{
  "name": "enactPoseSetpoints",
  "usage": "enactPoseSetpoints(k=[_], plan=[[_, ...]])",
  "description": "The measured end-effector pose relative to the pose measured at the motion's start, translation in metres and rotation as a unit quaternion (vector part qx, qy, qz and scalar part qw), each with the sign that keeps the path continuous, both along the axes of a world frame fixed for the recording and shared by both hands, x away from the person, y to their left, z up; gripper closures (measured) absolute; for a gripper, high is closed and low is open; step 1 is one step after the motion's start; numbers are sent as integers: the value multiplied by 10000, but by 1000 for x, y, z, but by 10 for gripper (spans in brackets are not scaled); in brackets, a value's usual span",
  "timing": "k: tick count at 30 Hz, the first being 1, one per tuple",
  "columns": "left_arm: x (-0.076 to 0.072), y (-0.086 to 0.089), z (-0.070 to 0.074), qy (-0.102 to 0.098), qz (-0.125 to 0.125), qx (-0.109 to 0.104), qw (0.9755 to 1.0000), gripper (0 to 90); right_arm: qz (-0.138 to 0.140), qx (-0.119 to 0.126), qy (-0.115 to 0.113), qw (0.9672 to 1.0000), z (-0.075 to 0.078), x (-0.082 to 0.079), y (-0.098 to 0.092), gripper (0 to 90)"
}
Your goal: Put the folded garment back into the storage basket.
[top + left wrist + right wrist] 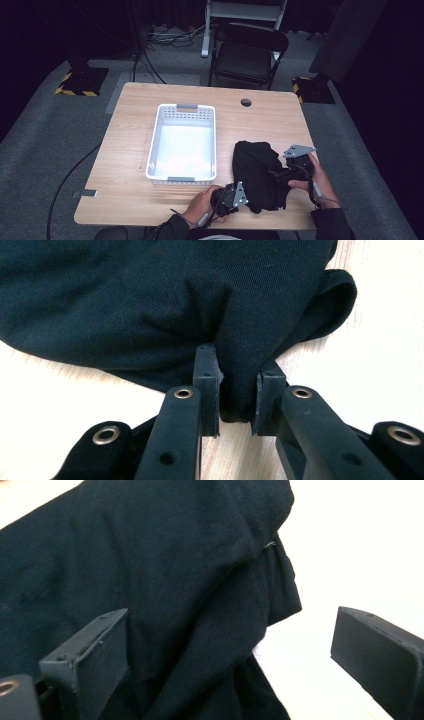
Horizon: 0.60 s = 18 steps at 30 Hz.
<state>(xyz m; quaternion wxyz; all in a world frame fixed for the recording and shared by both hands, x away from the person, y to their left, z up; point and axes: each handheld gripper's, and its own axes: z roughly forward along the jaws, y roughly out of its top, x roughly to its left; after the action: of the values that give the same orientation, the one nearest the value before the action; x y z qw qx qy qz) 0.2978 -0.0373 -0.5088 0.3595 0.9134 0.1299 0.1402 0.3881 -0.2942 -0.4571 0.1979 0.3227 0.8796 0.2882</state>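
Nearest the high camera, two hands work at the near edge of the wooden table (130,150). From there the left gripper (239,196) sits at the near-left corner of a crumpled black garment (257,172), while the right gripper (290,172) lies against the cloth's right edge, so the heap stretches between them, its long axis running away from the person. A white plastic basket (182,142) stands just left of the garment, beyond the left gripper and nearer to it.

Along the left gripper (237,390), the jaws are clamped on a pinched fold of the garment (150,300).

Along the right gripper (230,650), the jaws stand wide apart; the garment (150,580) lies between them against the left jaw, ungripped.
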Motion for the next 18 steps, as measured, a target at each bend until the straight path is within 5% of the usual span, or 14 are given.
enactPoseSetpoints(k=[18], plan=[[0, 0, 0, 3, -3, 1, 10000, 772, -139, 63, 20, 9999, -6, 18, 5, 40]])
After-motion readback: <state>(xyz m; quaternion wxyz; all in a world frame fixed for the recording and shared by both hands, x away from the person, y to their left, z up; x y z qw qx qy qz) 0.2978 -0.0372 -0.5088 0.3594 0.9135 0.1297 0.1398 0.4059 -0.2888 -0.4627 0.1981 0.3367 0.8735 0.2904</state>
